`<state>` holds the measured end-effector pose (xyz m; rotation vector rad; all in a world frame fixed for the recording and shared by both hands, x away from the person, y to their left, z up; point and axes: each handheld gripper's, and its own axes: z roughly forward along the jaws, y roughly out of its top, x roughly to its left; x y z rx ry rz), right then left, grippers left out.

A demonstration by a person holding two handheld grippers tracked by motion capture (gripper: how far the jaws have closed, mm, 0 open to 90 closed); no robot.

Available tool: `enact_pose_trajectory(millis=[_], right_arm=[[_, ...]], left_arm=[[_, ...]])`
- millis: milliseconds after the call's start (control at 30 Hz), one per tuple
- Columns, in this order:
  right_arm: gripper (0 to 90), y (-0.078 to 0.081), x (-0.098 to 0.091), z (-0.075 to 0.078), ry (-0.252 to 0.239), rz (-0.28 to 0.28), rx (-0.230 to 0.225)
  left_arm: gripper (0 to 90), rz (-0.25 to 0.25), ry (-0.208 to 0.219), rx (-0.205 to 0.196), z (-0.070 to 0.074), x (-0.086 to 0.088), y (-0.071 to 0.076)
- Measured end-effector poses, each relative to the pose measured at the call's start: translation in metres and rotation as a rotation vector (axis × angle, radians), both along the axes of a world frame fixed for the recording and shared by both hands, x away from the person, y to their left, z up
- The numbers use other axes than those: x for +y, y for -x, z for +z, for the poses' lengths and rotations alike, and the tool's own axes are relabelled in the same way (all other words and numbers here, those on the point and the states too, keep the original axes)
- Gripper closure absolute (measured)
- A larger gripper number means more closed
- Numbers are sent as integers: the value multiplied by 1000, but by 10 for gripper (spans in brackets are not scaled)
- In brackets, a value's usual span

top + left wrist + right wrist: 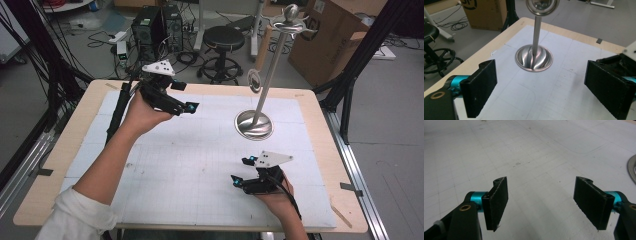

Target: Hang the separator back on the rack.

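A shiny metal stand (254, 125) rests on the white mat, right of centre. It has a round dished base and a thin pole (270, 65) that carries hooks at its top and a small round disc (254, 80) partway up. My left gripper (186, 96) is held above the mat's far left, open with nothing in it, and it points at the stand. In the left gripper view the base (534, 58) lies between the spread jaws of the left gripper (540, 85). My right gripper (241, 171) hovers low near the front, open and empty, as the right gripper view (544, 205) confirms.
The white gridded mat (165, 165) covers a wooden table (60, 150). Beyond the far edge are a black stool (223, 40), cardboard boxes (330, 40), computer cases (150, 25) and cables. Black frame posts (350, 75) flank the table. The base's rim (632, 168) shows at the right gripper view's edge.
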<state>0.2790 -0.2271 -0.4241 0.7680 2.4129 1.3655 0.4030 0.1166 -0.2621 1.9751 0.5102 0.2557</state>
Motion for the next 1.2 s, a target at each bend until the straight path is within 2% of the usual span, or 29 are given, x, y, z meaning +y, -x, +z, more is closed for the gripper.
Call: enact_pose_trajectory(millis=[267, 433, 500, 533, 600, 733, 967, 1033, 1200], right_arm=[[272, 2, -3, 0, 1, -17, 4], [272, 5, -6, -1, -1, -20, 1], [272, 6, -7, -1, 1, -23, 1], [272, 5, -7, -1, -1, -23, 3], [272, 4, -7, -1, -8, -29, -1], [272, 2, -7, -1, -11, -23, 4], [272, -4, -6, -2, -10, -20, 4], [272, -6, -5, -2, -13, -26, 5], [272, -13, 0, -2, -19, -22, 6]], left_arm=[[69, -15, 24, -2, -12, 25, 10], [57, -22, 32, -13, -21, 32, 21], [56, -23, 21, -26, -25, 33, 26], [56, -24, 36, -28, -28, 35, 30], [17, -17, 39, -26, -31, 37, 34], [17, -18, 52, -27, -45, 45, 44], [16, 18, -3, -7, -73, 60, 61], [16, 33, -32, -8, -81, 64, 68], [16, 61, -20, -1, -100, 75, 84]])
